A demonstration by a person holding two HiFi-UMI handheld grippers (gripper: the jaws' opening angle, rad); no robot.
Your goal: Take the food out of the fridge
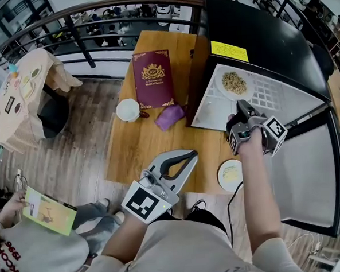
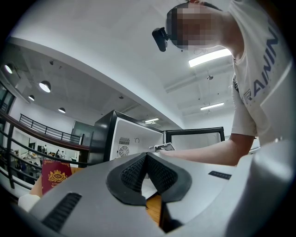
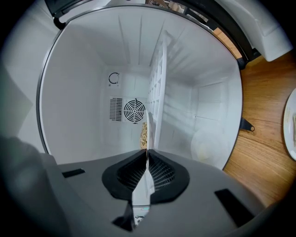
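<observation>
The black fridge (image 1: 256, 35) stands open on the wooden table. A white plate (image 1: 222, 91) of pale grain food (image 1: 234, 81) rests on its wire shelf (image 1: 271, 95). My right gripper (image 1: 243, 106) reaches into the opening and is shut on the plate's near rim. In the right gripper view the plate's rim (image 3: 147, 139) shows edge-on, pinched between the pads, with the food (image 3: 144, 134) just beyond. My left gripper (image 1: 186, 158) hovers over the table in front of the fridge, shut and holding nothing. In the left gripper view its pads (image 2: 138, 171) meet at the tips.
The fridge door (image 1: 310, 175) hangs open at the right. On the table lie a second small plate (image 1: 230, 175) with yellowish food, a red menu book (image 1: 153, 77), a white cup (image 1: 127, 110) and a purple cloth (image 1: 169, 116). A person with a leaflet (image 1: 48, 212) sits at lower left.
</observation>
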